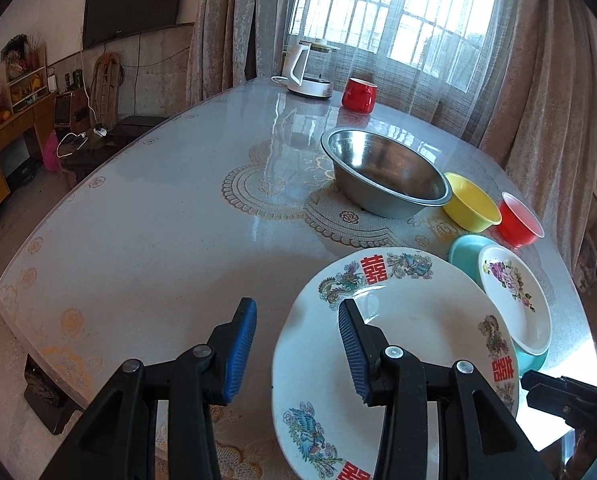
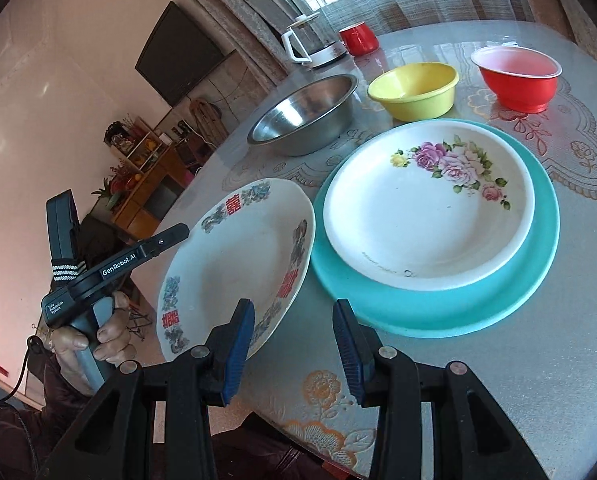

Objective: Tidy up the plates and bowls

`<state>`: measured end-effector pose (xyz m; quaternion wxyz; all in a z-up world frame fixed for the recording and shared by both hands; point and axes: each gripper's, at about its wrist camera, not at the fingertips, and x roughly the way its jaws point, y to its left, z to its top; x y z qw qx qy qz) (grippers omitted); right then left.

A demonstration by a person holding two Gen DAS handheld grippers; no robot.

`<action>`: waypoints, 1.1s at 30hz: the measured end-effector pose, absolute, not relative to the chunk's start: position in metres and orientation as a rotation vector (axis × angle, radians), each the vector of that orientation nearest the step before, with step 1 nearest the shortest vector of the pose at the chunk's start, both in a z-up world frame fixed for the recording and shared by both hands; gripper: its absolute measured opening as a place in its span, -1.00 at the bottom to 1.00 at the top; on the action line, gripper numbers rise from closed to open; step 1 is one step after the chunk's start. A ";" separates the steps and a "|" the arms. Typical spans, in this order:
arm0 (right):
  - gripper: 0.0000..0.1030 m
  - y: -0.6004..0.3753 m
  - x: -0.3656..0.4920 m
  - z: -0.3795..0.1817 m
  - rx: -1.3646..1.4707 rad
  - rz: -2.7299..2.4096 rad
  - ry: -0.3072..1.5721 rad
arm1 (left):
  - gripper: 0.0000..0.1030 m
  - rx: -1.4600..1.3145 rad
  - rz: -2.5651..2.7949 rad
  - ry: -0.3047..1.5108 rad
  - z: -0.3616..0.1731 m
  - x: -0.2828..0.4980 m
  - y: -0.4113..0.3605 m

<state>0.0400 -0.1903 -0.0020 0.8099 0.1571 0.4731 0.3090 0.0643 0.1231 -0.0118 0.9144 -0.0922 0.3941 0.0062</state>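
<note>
Both grippers, left (image 1: 297,344) and right (image 2: 293,346), stand open and empty as I weigh stacking: the dragon-and-phoenix plate (image 2: 234,268) sits at nine o'clock of the rose plate (image 2: 430,208) on the turquoise plate (image 2: 458,312), so I'd next pinch its rim.

The left gripper (image 1: 297,312) points forward and downward, with its jaws partly apart and nothing pressed between the blue pads (image 1: 240,350). The right gripper (image 2: 293,314) has the same pose, jaws partly apart and empty. In the right wrist view, at 8 o'clock, a hand (image 2: 98,338) holds the left gripper's grey handle.
</note>
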 end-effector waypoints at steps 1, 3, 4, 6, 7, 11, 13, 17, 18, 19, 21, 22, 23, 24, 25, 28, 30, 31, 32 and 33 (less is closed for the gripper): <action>-0.20 -0.185 0.040 -0.004 0.330 0.666 1.020 | -0.15 -0.190 0.026 0.815 -0.014 0.065 0.126; -0.20 -0.176 0.041 -0.007 0.315 0.675 1.031 | -0.15 -0.204 0.025 0.827 -0.017 0.068 0.133; -0.20 -0.174 0.040 -0.009 0.307 0.680 1.036 | -0.15 -0.216 0.018 0.830 -0.019 0.069 0.135; -0.20 -0.167 0.043 -0.012 0.288 0.676 1.046 | -0.15 -0.227 0.003 0.834 -0.022 0.071 0.137; -0.20 -0.164 0.044 -0.014 0.276 0.669 1.051 | -0.15 -0.221 -0.003 0.840 -0.024 0.073 0.137; -0.20 -0.154 0.047 -0.013 0.227 0.652 1.039 | -0.15 -0.202 -0.050 0.848 -0.030 0.078 0.131; -0.20 -0.149 0.048 -0.011 0.191 0.653 1.027 | -0.15 -0.192 -0.067 0.848 -0.031 0.080 0.127; -0.16 -0.136 0.046 -0.012 0.114 0.639 1.012 | -0.15 -0.166 -0.106 0.843 -0.033 0.084 0.121; -0.16 -0.134 0.046 -0.014 0.106 0.642 1.013 | -0.15 -0.165 -0.122 0.838 -0.033 0.085 0.120; -0.16 -0.132 0.045 -0.015 0.097 0.645 1.014 | -0.15 -0.168 -0.147 0.839 -0.034 0.087 0.120; -0.15 -0.126 0.043 -0.017 0.066 0.644 1.012 | -0.14 -0.171 -0.176 0.859 -0.038 0.091 0.122; -0.15 -0.124 0.042 -0.017 0.052 0.638 1.001 | -0.14 -0.176 -0.188 0.861 -0.039 0.092 0.122; -0.14 -0.124 0.041 -0.017 0.047 0.636 0.995 | -0.14 -0.179 -0.201 0.865 -0.040 0.093 0.123; -0.14 -0.125 0.041 -0.017 0.048 0.636 0.993 | -0.14 -0.182 -0.213 0.871 -0.041 0.094 0.123; -0.14 -0.126 0.040 -0.017 0.053 0.637 0.992 | -0.15 -0.186 -0.222 0.876 -0.041 0.096 0.123; -0.14 -0.126 0.039 -0.017 0.051 0.640 0.982 | -0.15 -0.169 -0.237 0.889 -0.042 0.098 0.118; -0.14 -0.128 0.039 -0.018 0.075 0.649 0.978 | -0.13 -0.147 -0.239 0.890 -0.043 0.100 0.113; -0.14 -0.129 0.040 -0.018 0.093 0.655 0.978 | -0.10 -0.142 -0.239 0.891 -0.043 0.101 0.112; -0.14 -0.131 0.041 -0.018 0.107 0.658 0.979 | -0.07 -0.145 -0.242 0.893 -0.044 0.102 0.111; -0.14 -0.132 0.041 -0.019 0.117 0.658 0.979 | -0.07 -0.153 -0.244 0.894 -0.045 0.103 0.112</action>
